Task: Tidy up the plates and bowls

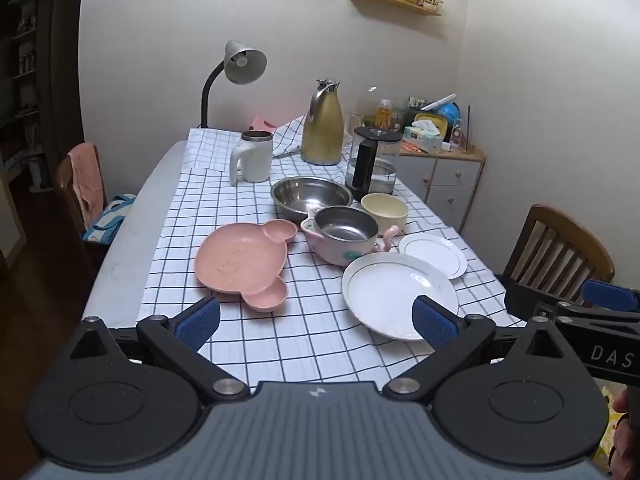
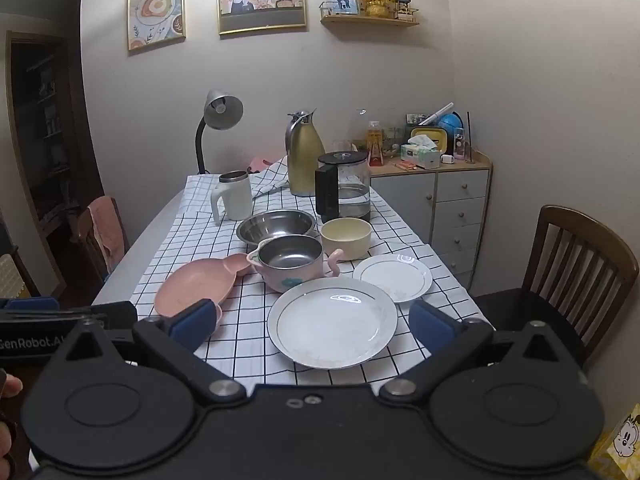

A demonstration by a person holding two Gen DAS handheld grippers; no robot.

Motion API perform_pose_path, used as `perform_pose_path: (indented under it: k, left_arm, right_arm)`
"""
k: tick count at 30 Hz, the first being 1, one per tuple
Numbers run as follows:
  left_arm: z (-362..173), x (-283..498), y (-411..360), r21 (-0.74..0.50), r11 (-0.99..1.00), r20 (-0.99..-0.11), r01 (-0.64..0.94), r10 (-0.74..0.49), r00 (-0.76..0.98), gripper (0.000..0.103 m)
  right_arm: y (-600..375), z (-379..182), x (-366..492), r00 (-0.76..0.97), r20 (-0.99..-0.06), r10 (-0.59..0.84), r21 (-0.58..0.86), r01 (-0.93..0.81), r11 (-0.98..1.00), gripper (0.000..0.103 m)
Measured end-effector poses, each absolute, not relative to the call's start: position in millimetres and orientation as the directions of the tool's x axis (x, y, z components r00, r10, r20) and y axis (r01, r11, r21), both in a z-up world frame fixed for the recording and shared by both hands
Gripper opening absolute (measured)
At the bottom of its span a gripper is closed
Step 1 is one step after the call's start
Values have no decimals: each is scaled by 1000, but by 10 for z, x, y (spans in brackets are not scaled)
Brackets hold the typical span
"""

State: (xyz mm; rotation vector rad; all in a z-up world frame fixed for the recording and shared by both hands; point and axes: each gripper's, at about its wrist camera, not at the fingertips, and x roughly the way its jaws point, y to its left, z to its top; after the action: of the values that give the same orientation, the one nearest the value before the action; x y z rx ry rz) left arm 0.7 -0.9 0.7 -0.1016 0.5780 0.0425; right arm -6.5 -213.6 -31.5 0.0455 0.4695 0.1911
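Observation:
On the checked cloth lie a pink bear-shaped plate (image 1: 240, 262) (image 2: 192, 288), a large white plate (image 1: 394, 292) (image 2: 332, 322) and a small white plate (image 1: 434, 254) (image 2: 394, 276). Behind them stand a pink bowl with a steel liner (image 1: 344, 236) (image 2: 290, 264), a wide steel bowl (image 1: 310, 196) (image 2: 276, 226) and a cream bowl (image 1: 384, 210) (image 2: 346, 236). My left gripper (image 1: 316, 320) hovers open near the table's front edge, nothing between its fingers. My right gripper (image 2: 312, 326) is open too, its fingers either side of the large white plate in the picture and short of it.
Further back stand a white mug (image 1: 252, 156), a gold thermos jug (image 1: 322, 124), a glass kettle (image 1: 372, 168) and a desk lamp (image 1: 240, 64). A wooden chair (image 2: 576, 264) is at the right, another chair (image 1: 80, 188) at the left, a cabinet (image 2: 436, 200) in the corner.

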Motion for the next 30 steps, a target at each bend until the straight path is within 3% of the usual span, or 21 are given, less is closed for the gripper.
perform_pose_path:
  k: [30]
  left_arm:
    - [145,-132,75,-97,994,-552,-58,-5,834,103]
  right_arm:
    - [-2122,-223,-167,850,-493,187,89,-164,982,103]
